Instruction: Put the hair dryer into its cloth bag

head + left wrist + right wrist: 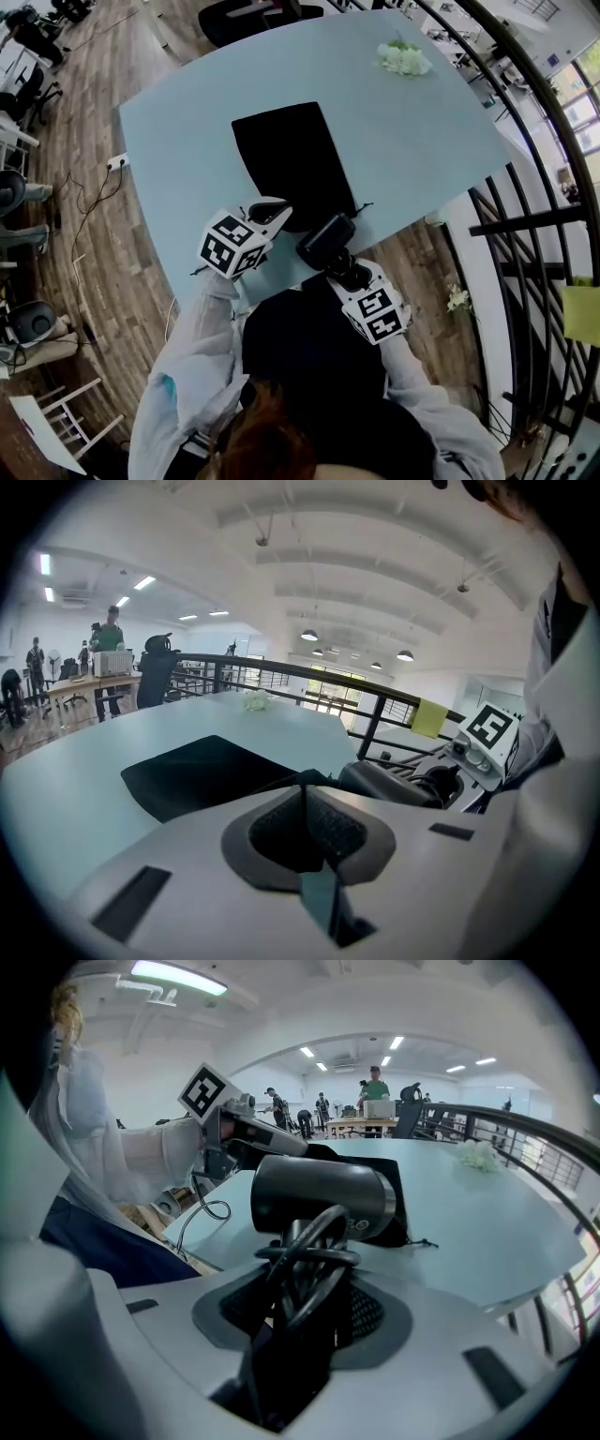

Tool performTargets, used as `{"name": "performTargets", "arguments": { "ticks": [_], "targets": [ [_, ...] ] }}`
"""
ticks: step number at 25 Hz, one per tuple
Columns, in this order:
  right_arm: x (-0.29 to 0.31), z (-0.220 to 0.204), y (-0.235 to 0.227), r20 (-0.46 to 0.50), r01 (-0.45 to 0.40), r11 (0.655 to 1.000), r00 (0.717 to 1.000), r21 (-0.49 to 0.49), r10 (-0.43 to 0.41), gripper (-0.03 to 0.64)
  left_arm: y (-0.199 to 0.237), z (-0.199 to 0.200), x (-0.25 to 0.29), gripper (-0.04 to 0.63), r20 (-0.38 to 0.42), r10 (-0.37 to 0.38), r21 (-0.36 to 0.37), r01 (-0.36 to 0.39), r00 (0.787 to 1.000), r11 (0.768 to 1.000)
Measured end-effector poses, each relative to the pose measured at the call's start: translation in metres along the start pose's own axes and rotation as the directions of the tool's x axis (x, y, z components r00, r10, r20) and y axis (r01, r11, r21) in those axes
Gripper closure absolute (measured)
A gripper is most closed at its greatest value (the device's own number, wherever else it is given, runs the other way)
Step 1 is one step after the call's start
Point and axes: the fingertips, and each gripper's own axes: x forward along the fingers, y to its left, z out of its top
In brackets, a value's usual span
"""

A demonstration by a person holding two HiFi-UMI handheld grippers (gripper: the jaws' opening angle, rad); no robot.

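Observation:
A flat black cloth bag [291, 159] lies in the middle of the pale blue table [422, 141]. My left gripper [277, 214] is shut on the bag's near edge, and the left gripper view shows a fold of black cloth [302, 789] pinched between the pads and raised a little off the table. My right gripper [337, 264] is shut on the handle of the dark grey hair dryer [325, 241], with the coiled cord [305, 1246] wrapped round the handle. The dryer's barrel [323, 1194] lies crosswise just in front of the bag's near end [389, 1180].
A bunch of white flowers [404, 58] lies at the table's far right. A black railing [525, 220] runs along the right side. The table's near edge [281, 281] is right under both grippers. A power strip [116, 162] lies on the wooden floor to the left.

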Motion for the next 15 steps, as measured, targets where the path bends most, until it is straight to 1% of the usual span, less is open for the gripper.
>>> {"name": "performTargets", "arguments": {
  "ticks": [8,15],
  "targets": [
    [0.023,0.012,0.014,-0.032,-0.099,0.994,0.995,-0.053,0.098,0.426,-0.002,0.01,-0.006,0.565,0.047,-0.005,-0.011,0.005,0.999,1.0],
    [0.036,0.015,0.0,-0.055,-0.119,0.993,0.991,-0.016,0.118,0.426,-0.012,0.005,-0.011,0.565,0.008,-0.028,0.014,0.028,1.0,1.0]
  ]
}}
